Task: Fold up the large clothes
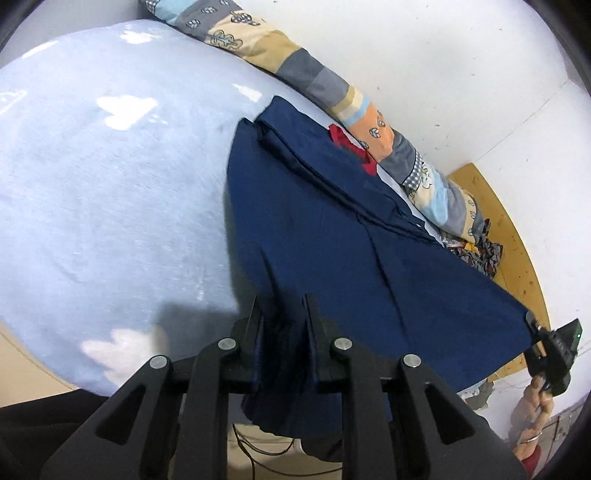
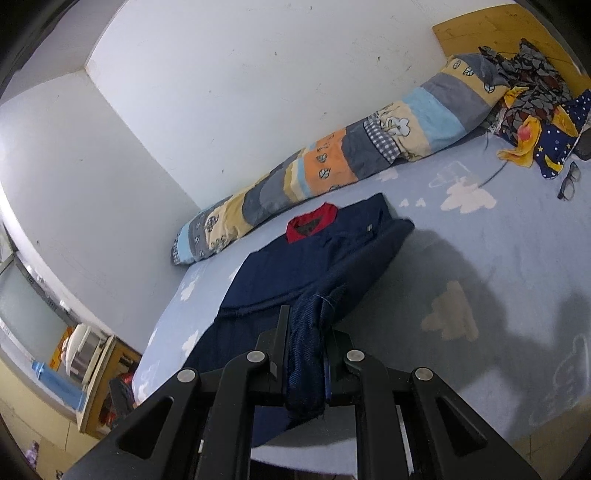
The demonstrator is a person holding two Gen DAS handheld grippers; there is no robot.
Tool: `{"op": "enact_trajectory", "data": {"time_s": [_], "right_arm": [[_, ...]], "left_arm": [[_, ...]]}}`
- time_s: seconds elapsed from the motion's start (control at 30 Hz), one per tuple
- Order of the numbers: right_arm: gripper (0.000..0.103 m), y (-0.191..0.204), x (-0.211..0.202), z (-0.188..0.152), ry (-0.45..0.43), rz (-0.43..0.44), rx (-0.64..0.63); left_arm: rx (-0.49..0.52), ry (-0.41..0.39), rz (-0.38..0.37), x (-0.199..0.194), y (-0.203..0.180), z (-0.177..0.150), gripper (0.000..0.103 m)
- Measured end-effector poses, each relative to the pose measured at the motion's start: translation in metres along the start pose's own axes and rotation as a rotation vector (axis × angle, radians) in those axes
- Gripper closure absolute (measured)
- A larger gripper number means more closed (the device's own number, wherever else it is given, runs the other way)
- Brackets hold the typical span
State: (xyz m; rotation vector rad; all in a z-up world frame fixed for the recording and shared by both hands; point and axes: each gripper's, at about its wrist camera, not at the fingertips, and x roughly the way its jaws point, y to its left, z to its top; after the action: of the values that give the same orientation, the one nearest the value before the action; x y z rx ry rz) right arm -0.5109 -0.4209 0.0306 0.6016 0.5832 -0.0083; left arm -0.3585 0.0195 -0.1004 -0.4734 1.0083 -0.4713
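A navy blue garment (image 1: 325, 221) with a red collar (image 1: 351, 146) lies on the light blue bed sheet (image 1: 110, 184), its sleeves folded in. My left gripper (image 1: 284, 306) is shut on the garment's near hem, which bunches between the black fingers. In the left wrist view my right gripper (image 1: 532, 323) grips the other hem corner at the far right, held by a hand (image 1: 535, 402). The right wrist view shows the right gripper (image 2: 308, 328) shut on a bunched corner of the same navy garment (image 2: 295, 258), whose red collar (image 2: 312, 223) points toward the wall.
A long patchwork bolster (image 2: 332, 166) lies along the white wall. Crumpled patterned clothes (image 2: 532, 110) and a pair of glasses (image 2: 569, 181) sit near the wooden headboard (image 2: 491, 29). The sheet has white cloud prints. A cabinet (image 2: 96, 369) stands beside the bed.
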Motion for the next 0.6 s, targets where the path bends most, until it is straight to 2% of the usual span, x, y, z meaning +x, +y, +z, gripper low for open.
{"op": "enact_trajectory", "data": {"time_s": [0.37, 0.6], "right_arm": [[0.09, 0.006, -0.036, -0.036, 0.029, 0.021, 0.004], [0.09, 0.004, -0.036, -0.028, 0.027, 0.026, 0.026]], "left_arm": [[-0.008, -0.019, -0.03, -0.037, 0.007, 0.0, 0.087], [0.027, -0.092, -0.034, -0.05, -0.004, 0.037, 0.087]]}}
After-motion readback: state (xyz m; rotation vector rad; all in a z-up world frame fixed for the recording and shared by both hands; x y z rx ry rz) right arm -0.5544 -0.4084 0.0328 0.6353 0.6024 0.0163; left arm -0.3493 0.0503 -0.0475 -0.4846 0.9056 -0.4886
